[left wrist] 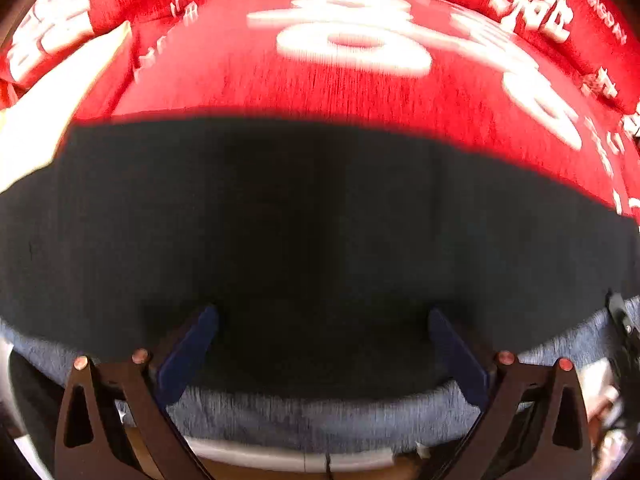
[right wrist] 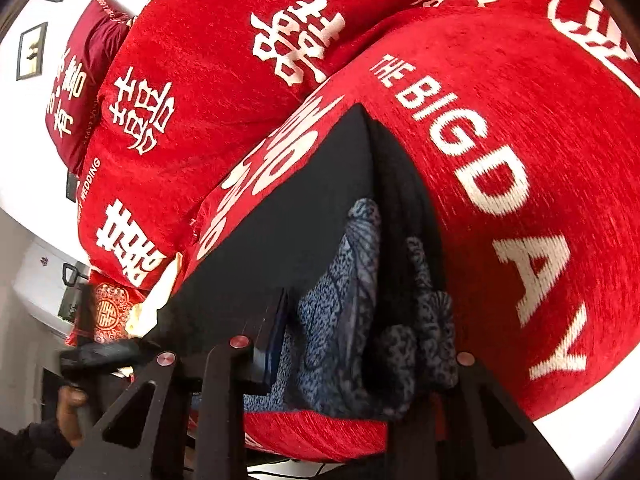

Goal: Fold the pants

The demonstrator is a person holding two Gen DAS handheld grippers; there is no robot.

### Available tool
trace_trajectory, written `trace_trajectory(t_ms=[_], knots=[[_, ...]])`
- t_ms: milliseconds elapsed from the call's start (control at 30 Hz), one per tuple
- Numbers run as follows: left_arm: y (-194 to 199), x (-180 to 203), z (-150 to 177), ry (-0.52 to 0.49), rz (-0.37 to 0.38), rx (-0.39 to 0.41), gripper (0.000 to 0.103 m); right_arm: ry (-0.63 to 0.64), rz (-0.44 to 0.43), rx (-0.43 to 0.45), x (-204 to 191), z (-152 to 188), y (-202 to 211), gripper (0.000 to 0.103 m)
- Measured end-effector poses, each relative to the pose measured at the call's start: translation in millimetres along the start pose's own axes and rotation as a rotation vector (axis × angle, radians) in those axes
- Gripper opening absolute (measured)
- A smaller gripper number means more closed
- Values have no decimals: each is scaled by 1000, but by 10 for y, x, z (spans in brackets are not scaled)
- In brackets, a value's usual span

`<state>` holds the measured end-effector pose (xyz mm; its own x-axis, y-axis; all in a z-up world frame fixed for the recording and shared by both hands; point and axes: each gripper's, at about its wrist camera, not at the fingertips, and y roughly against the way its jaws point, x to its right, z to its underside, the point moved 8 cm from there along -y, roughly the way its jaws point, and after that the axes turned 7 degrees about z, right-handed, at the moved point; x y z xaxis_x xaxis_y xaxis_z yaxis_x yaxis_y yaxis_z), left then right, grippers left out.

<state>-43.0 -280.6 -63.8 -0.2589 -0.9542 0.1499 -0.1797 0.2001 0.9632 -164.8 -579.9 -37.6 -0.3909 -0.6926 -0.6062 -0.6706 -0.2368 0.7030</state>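
Right gripper (right wrist: pixel 352 344) angled down, clamping pants (right wrist: pixel 320 208).

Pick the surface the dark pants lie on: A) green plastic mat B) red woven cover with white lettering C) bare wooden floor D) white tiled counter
B: the dark navy fabric pants lie flat on the red woven cover with white lettering, which shows "THE BIG DAY" beside them in the right wrist view and surrounds their far edge in the left wrist view.
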Motion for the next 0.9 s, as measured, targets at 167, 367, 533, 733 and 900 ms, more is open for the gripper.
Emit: trace_trajectory(t_ms=[167,367,533,733,900], knots=[[-3,37,-8,-5,-11,-9,103,76,111,15,-145,-26,5,17],[17,85,-5,-45,-9,11,103,275,177,140,-826,-91,366,16],[364,-242,-133,-6,52,76,103,460,189,220,-1594,-56,621,16],[618,-1101,-327,63,147,110,103,827,220,234,-2747,447,333,16],[691,-2078,-406,202,172,140,103,1133,242,154,-3349,1246,-457,16]])
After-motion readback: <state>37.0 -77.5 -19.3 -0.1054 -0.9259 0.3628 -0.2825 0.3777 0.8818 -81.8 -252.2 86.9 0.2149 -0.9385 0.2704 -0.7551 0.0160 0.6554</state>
